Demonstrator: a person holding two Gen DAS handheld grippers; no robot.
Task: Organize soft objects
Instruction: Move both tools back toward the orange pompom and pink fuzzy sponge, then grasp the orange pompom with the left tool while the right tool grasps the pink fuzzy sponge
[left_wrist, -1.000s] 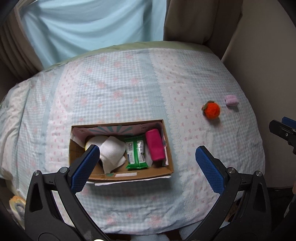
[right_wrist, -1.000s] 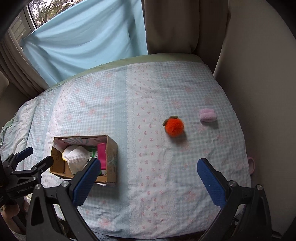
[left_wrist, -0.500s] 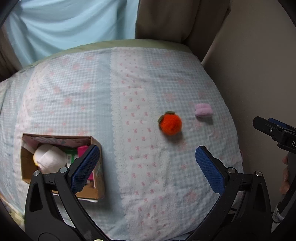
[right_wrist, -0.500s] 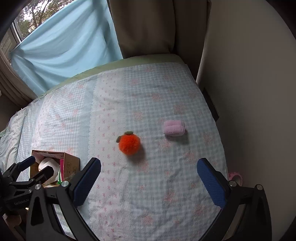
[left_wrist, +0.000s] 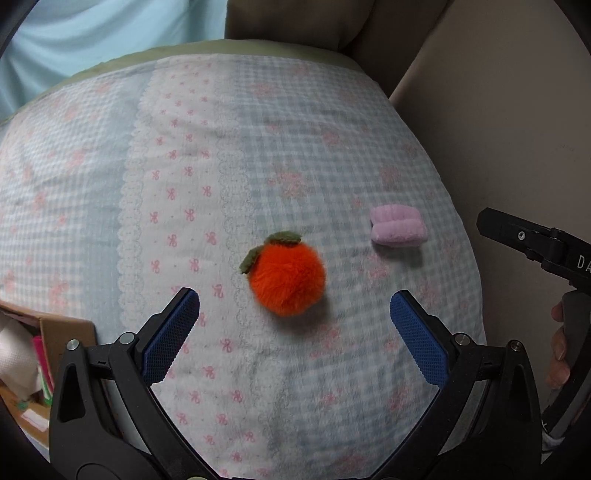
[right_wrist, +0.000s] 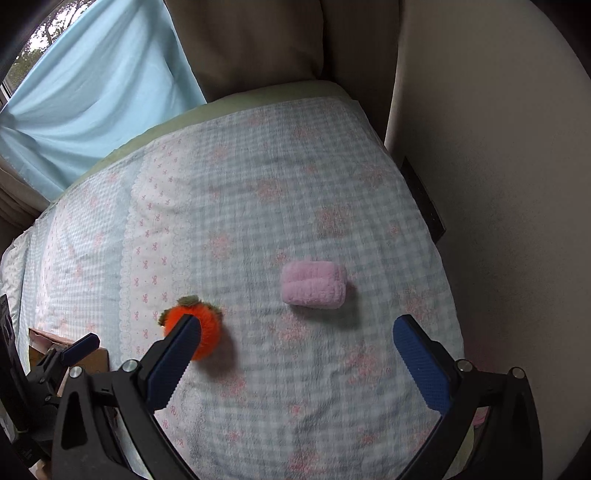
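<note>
- Left tongs (left_wrist: 294, 317) — black plastic arms, blue cross-hatched pads, silver screws at the joints.
- Right tongs (right_wrist: 297, 343) — same build; white lettering on its side, bare fingers (left_wrist: 557, 354) on the handle.

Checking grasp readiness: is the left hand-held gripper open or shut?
Open: the left hand-held gripper has its blue pads wide apart, holding nothing.

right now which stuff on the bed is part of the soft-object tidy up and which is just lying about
Part of the job:
- orange plush fruit, loose on the bedspread
- pink plush roll, loose on the bedspread
- cardboard box, already holding soft items
- left gripper and right gripper, both open

Just there:
- checked bedspread
- blue curtain
</note>
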